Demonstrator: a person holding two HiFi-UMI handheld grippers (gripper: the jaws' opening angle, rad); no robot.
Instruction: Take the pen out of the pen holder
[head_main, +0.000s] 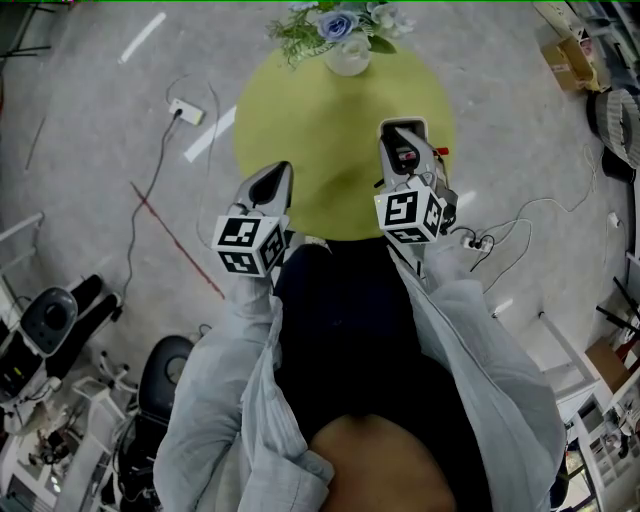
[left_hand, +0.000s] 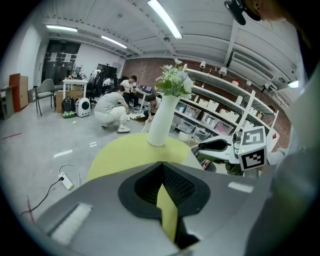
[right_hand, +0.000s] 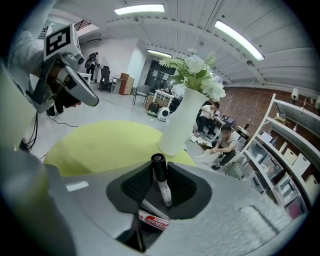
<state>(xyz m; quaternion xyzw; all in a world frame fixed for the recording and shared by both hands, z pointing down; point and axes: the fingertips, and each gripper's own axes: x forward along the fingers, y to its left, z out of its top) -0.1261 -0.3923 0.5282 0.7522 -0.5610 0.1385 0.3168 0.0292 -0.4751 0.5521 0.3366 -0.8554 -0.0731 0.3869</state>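
A whiteboard marker (right_hand: 161, 184) with a black cap, white body and red label lies along my right gripper (right_hand: 159, 169), which is shut on it; the cap sticks out past the jaw tips. In the head view that gripper (head_main: 402, 130) hangs over the right side of the round yellow-green table (head_main: 320, 130), the marker (head_main: 405, 157) showing between its jaws. My left gripper (head_main: 274, 172) is at the table's near left edge, shut and empty (left_hand: 161, 168). No pen holder shows in any view.
A white vase of flowers (head_main: 347, 52) stands at the table's far edge (left_hand: 162, 122) (right_hand: 181, 125). Power strips and cables lie on the floor at the left (head_main: 187, 112) and right (head_main: 472, 240). People (left_hand: 111, 107) crouch by shelves (left_hand: 215, 107) beyond.
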